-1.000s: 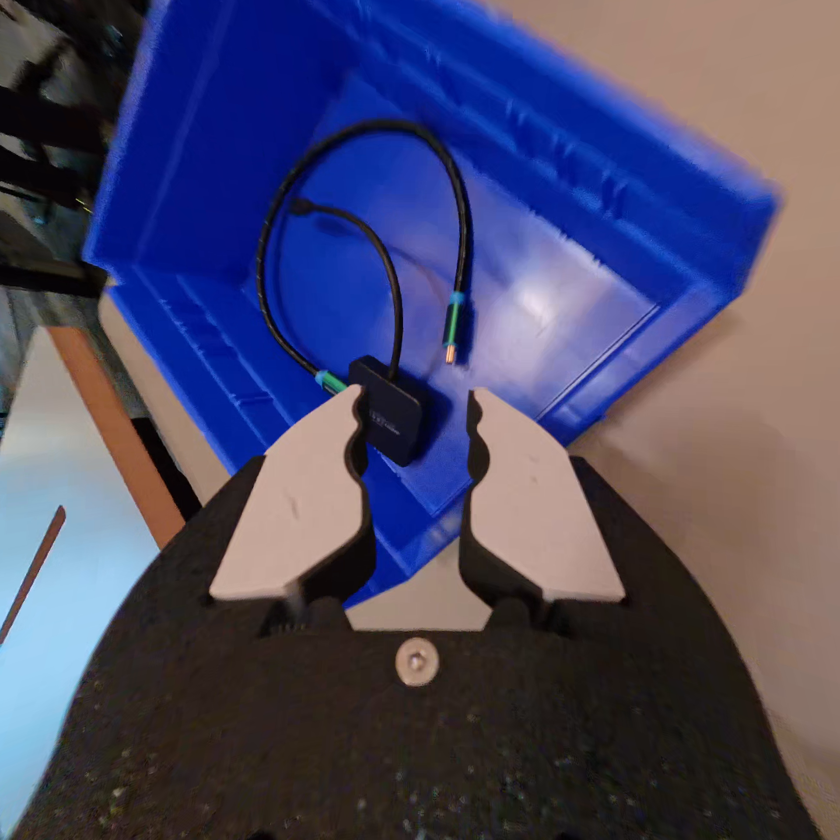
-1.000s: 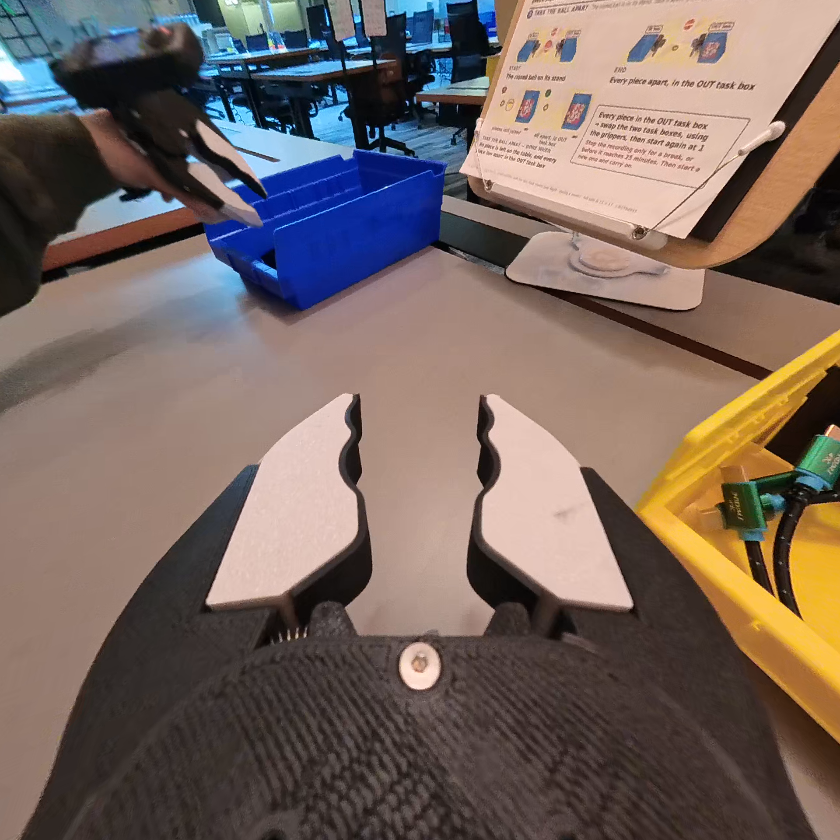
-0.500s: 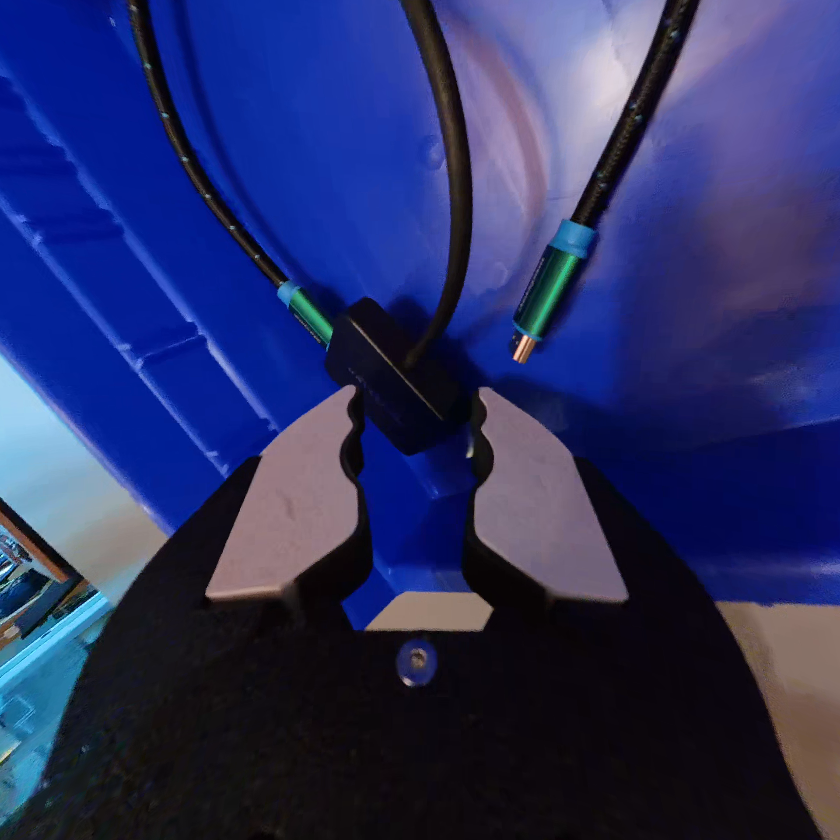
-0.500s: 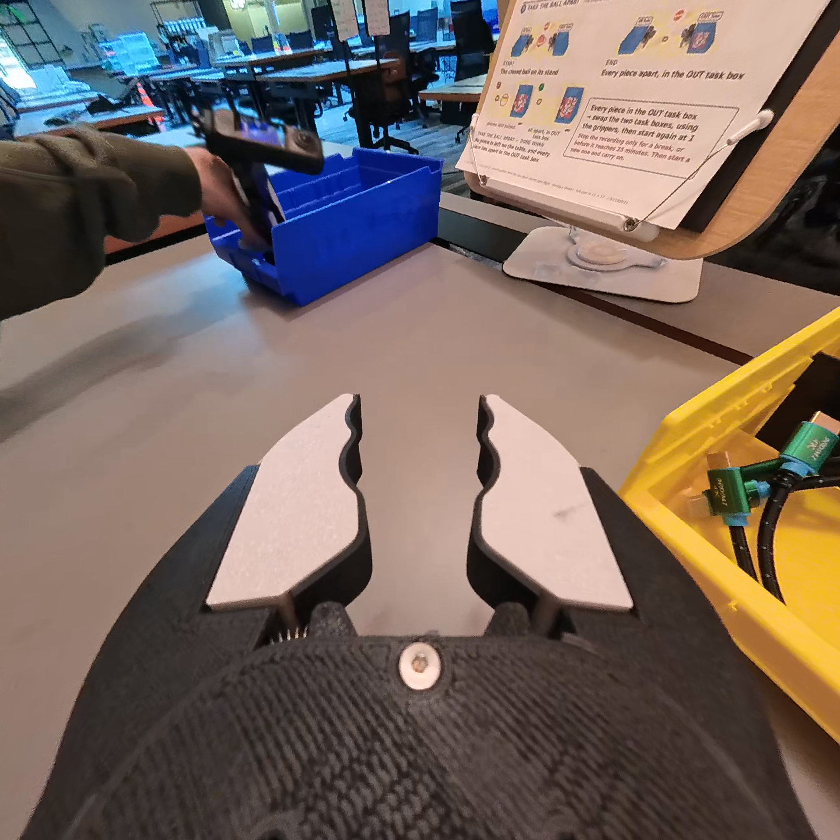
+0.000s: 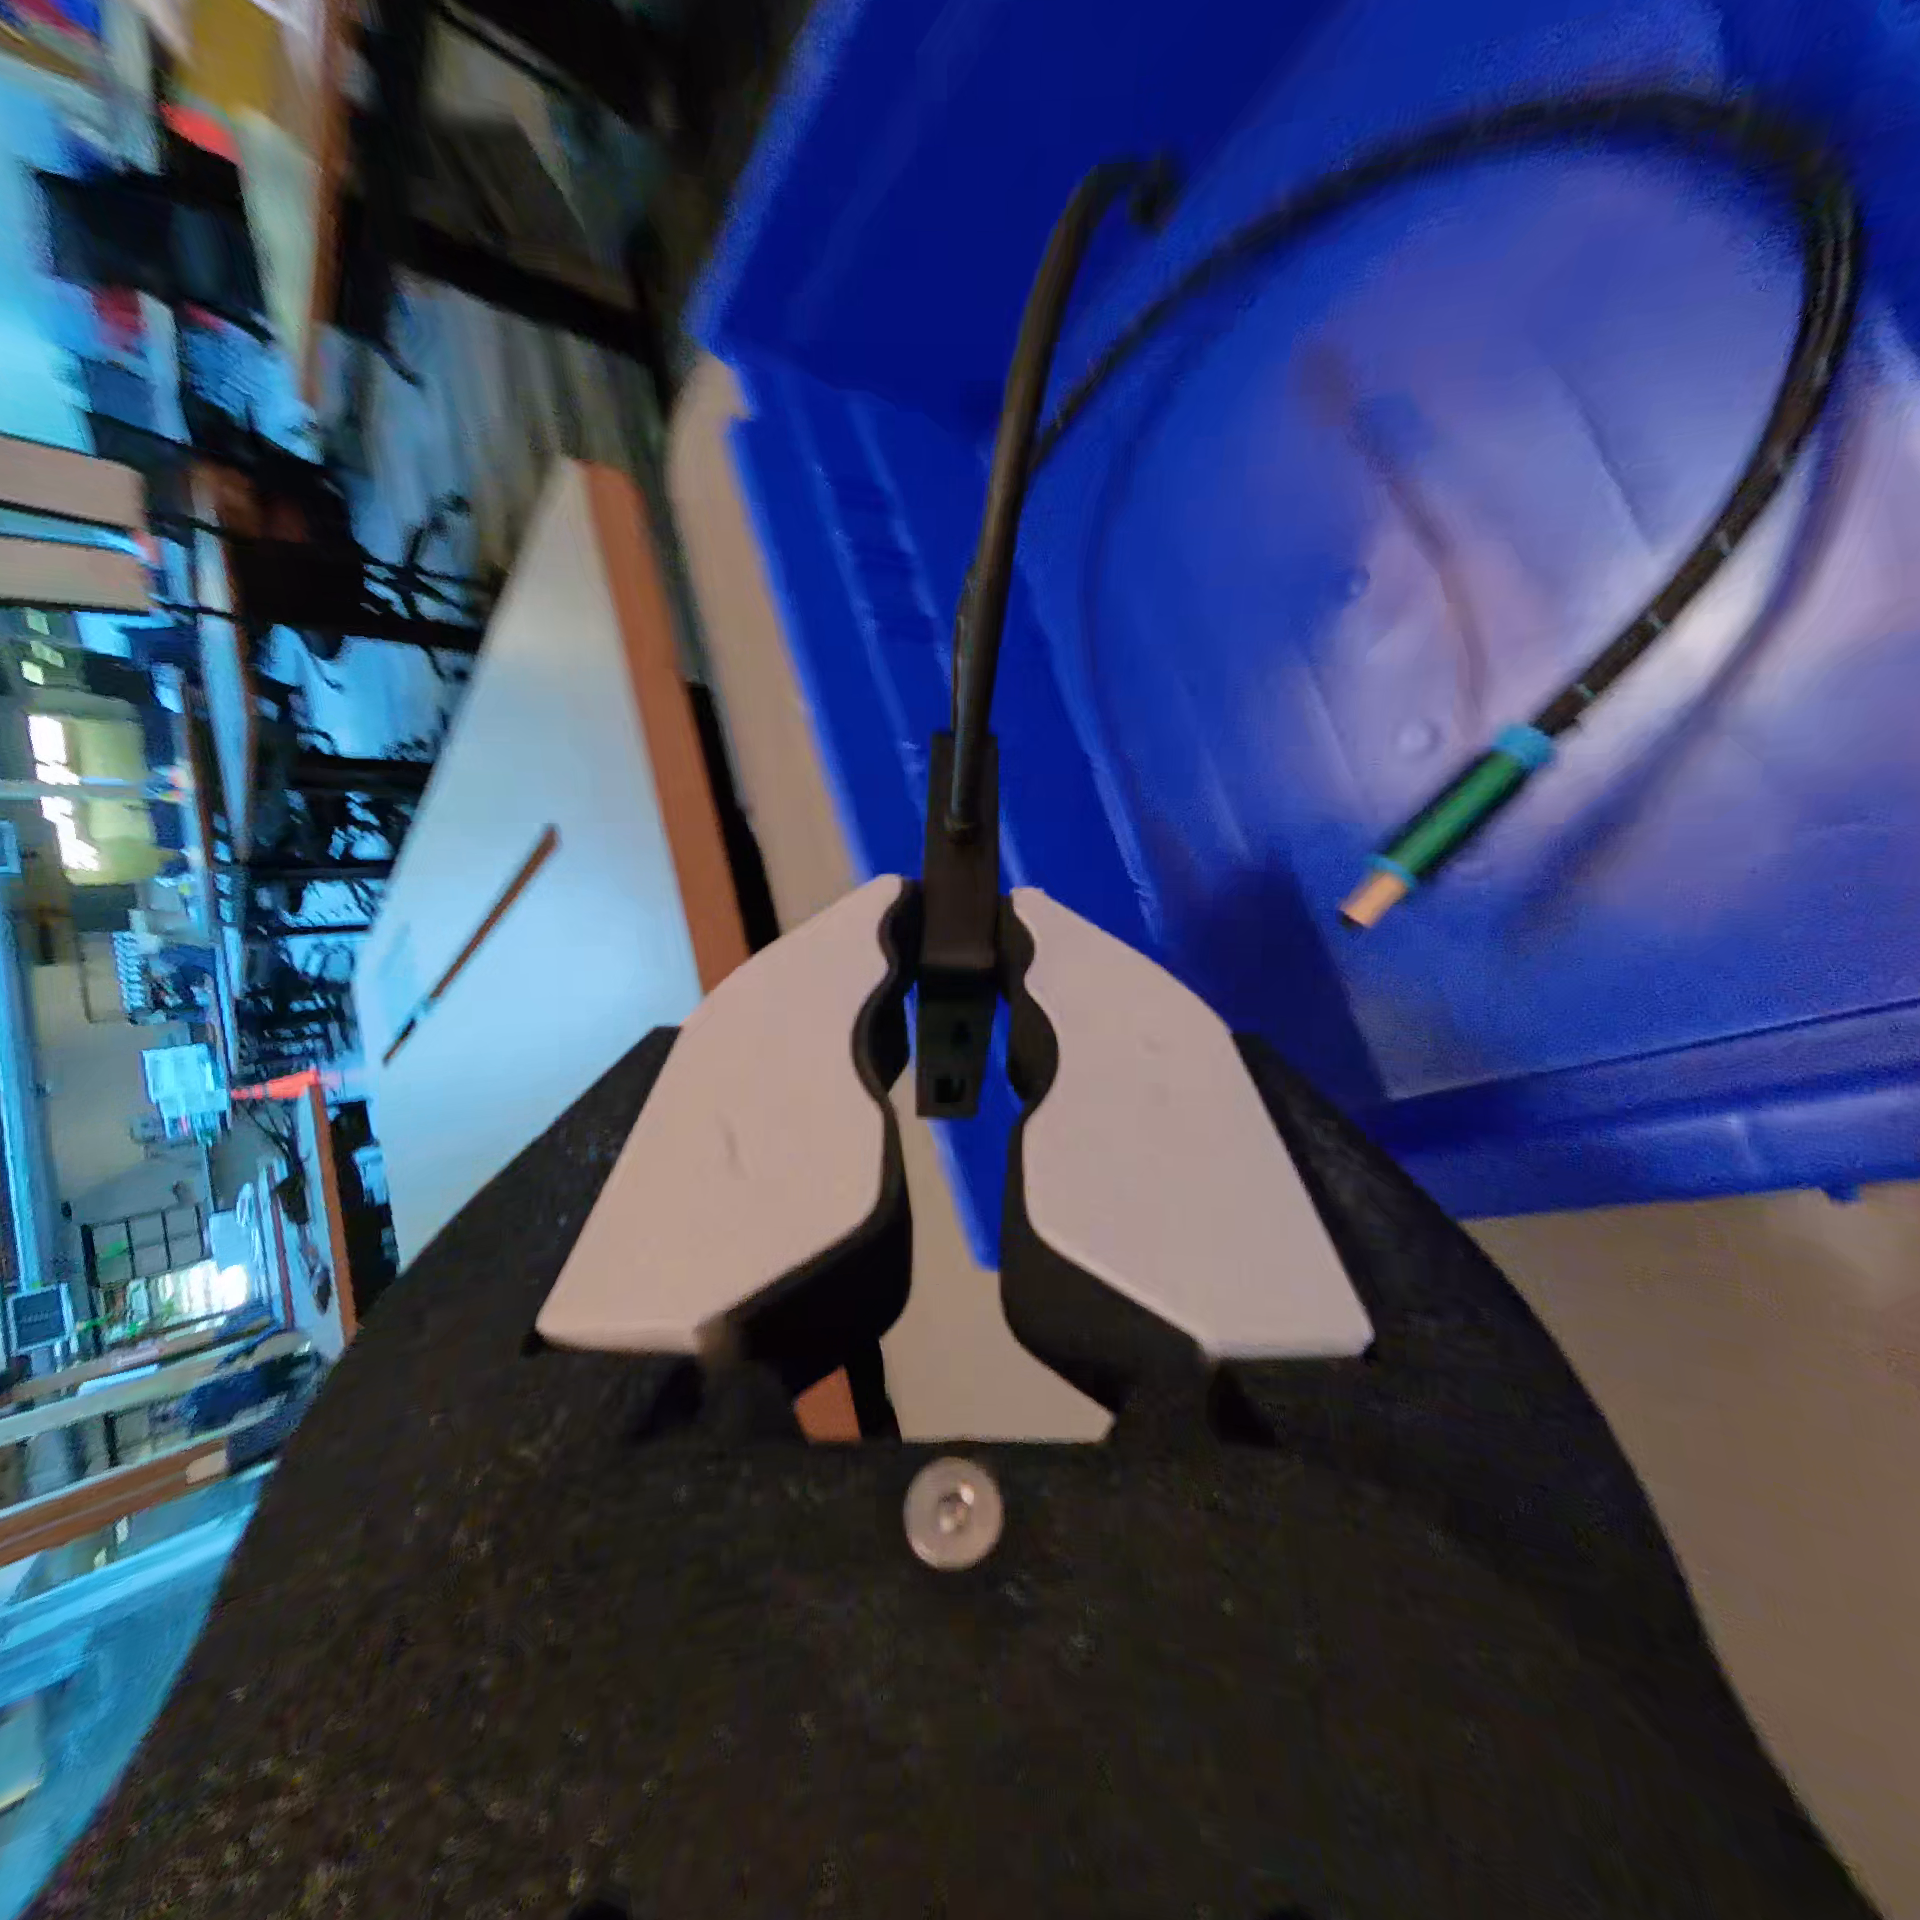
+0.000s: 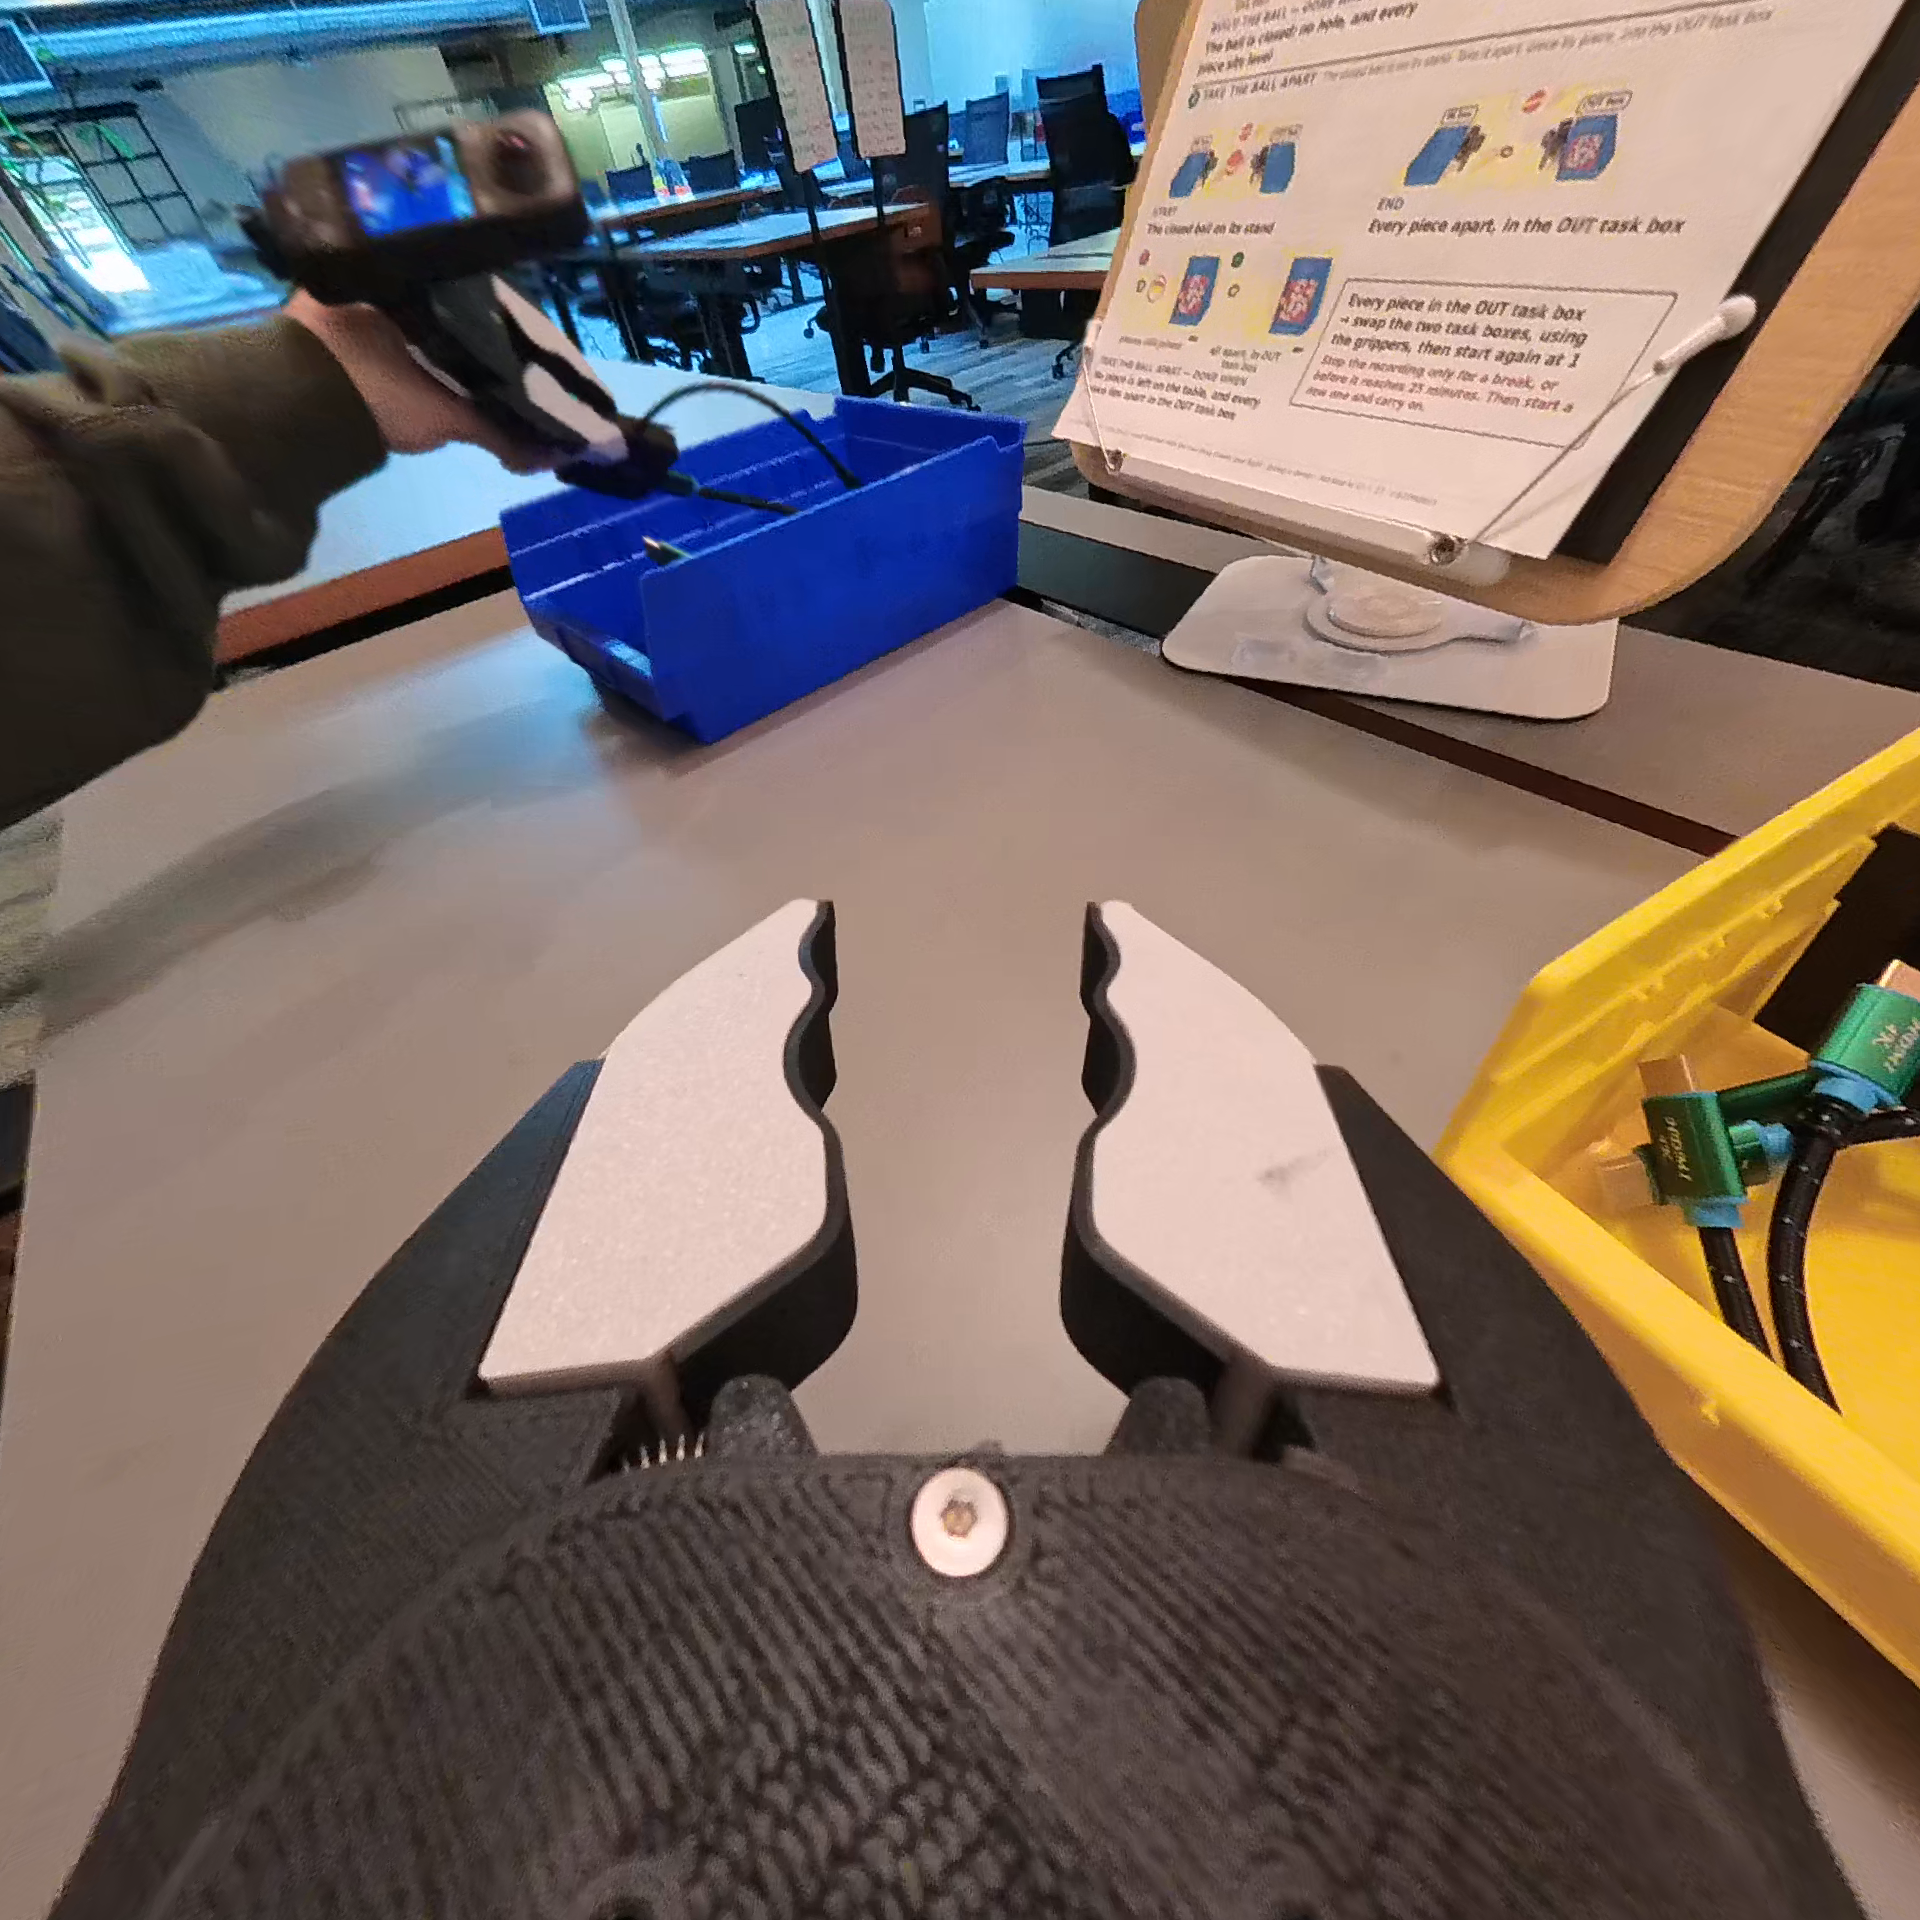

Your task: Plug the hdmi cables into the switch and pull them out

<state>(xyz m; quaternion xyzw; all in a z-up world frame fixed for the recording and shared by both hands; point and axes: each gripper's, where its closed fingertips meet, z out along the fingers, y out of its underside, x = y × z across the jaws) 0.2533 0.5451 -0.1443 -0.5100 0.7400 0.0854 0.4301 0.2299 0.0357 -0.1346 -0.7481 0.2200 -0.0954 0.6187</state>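
Black switch (image 5: 954, 966) pinched btwn left claw (image 5: 956, 935) tips, above blue bin (image 5: 1351, 520).

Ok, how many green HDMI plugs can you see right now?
3. One green plug lies loose in the blue bin. Two more lie close together in the yellow bin. Another may be hidden behind the switch clamped in the left tool.
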